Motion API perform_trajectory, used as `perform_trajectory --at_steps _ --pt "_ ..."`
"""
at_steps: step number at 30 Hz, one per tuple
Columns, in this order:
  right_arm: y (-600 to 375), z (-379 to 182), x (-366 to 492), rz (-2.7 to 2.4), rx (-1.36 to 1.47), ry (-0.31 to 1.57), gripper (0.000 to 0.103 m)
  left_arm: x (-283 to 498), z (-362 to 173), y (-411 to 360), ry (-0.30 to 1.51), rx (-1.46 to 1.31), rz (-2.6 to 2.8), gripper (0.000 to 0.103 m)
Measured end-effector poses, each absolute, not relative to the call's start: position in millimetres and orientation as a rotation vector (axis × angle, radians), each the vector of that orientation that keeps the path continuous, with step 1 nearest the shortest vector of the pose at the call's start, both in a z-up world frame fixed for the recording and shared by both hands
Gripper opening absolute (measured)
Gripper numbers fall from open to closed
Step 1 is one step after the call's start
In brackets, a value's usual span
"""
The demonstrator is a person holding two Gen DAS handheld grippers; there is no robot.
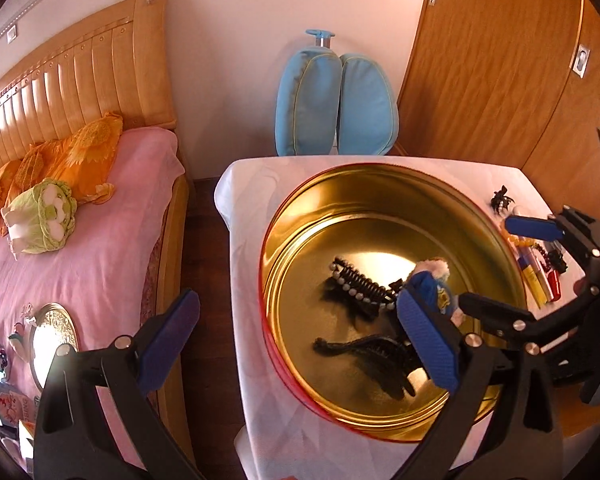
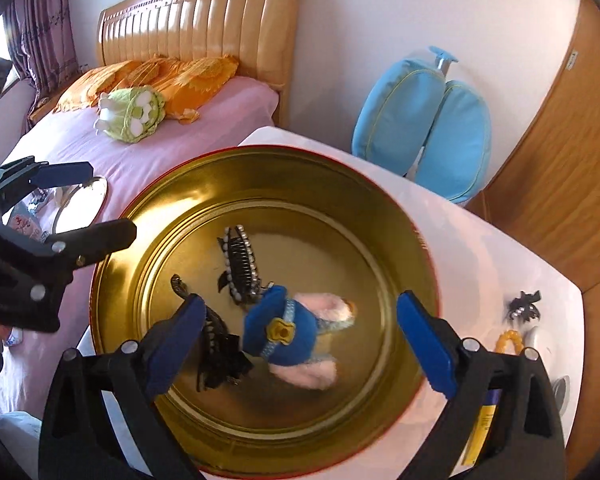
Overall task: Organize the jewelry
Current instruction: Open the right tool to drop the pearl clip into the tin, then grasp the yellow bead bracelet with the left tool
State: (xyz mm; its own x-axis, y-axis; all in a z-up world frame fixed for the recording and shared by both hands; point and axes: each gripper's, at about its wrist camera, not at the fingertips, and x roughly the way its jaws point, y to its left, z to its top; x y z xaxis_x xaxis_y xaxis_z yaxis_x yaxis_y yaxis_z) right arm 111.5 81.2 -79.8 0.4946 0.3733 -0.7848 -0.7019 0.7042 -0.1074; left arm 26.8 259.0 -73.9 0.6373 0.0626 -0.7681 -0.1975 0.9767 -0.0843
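Observation:
A round gold tin with a red outside [image 1: 300,208] [image 2: 148,216] stands on a white table. Inside lie a pearl-edged black hair claw [image 1: 360,284] [image 2: 240,264], another black claw [image 1: 376,356] [image 2: 220,356] and a blue-and-pink plush bunny clip [image 2: 296,332] [image 1: 432,284]. My right gripper [image 2: 300,344] is open above the tin, with the bunny between and below its fingers and blurred; it also shows in the left wrist view [image 1: 496,268]. My left gripper [image 1: 300,348] is open and empty over the tin's left rim.
Right of the tin lie a black bow clip [image 1: 502,200] [image 2: 524,306], an amber bead bracelet [image 2: 510,340] and small tubes [image 1: 538,280]. A pink bed [image 1: 80,240] at the left holds the tin's lid [image 1: 54,340] and trinkets. A blue chair back [image 1: 336,104] stands behind the table.

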Motion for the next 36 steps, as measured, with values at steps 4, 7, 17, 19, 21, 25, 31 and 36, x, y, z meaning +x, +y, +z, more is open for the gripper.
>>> perform_trajectory --at_steps 4,7,17,19,21,25,31,36 --pt "19.3 -68.5 107.7 0.651 -0.375 0.771 0.099 38.6 -58.1 216.9 0.846 -0.12 0.127 0.096" --pt "-34.1 -67.7 108.1 0.604 -0.337 0.774 0.099 48.7 -50.7 166.8 0.853 -0.089 0.072 0.096" --pt "-225.7 -79.4 104.9 0.448 -0.199 0.822 0.099 80.0 -55.1 -7.6 0.891 -0.02 -0.079 0.096" --pt "-253.4 -82.3 106.1 0.433 -0.185 0.83 0.099 83.8 -57.6 -30.3 0.886 -0.02 -0.068 0.096" --pt "-275.6 -85.5 107.0 0.42 -0.166 0.838 0.099 87.4 -60.7 -47.2 0.899 -0.032 -0.068 0.096" --pt "-303.9 -93.6 111.3 0.422 -0.116 0.866 0.099 100.9 -69.1 -70.6 0.933 -0.003 -0.096 0.096" --pt "-310.6 -104.5 132.0 0.431 -0.121 0.888 0.099 149.6 -97.0 -96.2 0.938 0.145 -0.143 0.096" --pt "-309.2 -116.7 160.0 0.411 -0.151 0.93 0.099 196.4 -126.1 -97.8 1.003 0.167 -0.193 0.096"
